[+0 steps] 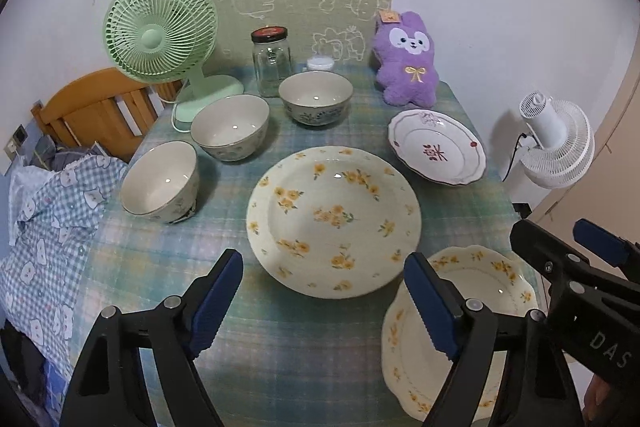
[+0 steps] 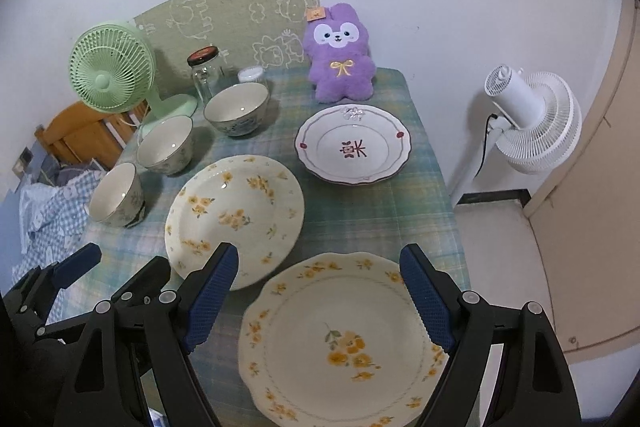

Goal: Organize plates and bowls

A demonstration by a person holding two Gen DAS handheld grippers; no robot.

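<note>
Plaid cloth in pale green and blue covers the surface [image 1: 304, 347], and on it we see three cream bowls in a diagonal line at the left: the near bowl [image 1: 160, 183], the middle bowl [image 1: 230, 127] and the far bowl [image 1: 315, 103], each apart from the next. At the centre lies the large round plate [image 1: 334, 221] with yellow flowers; behind it to the right sits the white plate [image 1: 437, 151] with a red character, and nearest us at the right the scalloped plate [image 2: 344, 343], also yellow-flowered. None of the plates is stacked.

Our left gripper [image 1: 324, 303] hangs above the near edge of the large round plate, jaws spread wide with nothing between them. Our right gripper [image 2: 320, 299] hangs over the scalloped plate, likewise spread and pinching nothing.

Along the back stand a green desk fan [image 1: 160, 29], a glass jar [image 1: 271, 61] with a dark lid and a purple plush rabbit [image 1: 408, 61]. A white fan [image 2: 532, 123] stands off the surface at the right.
</note>
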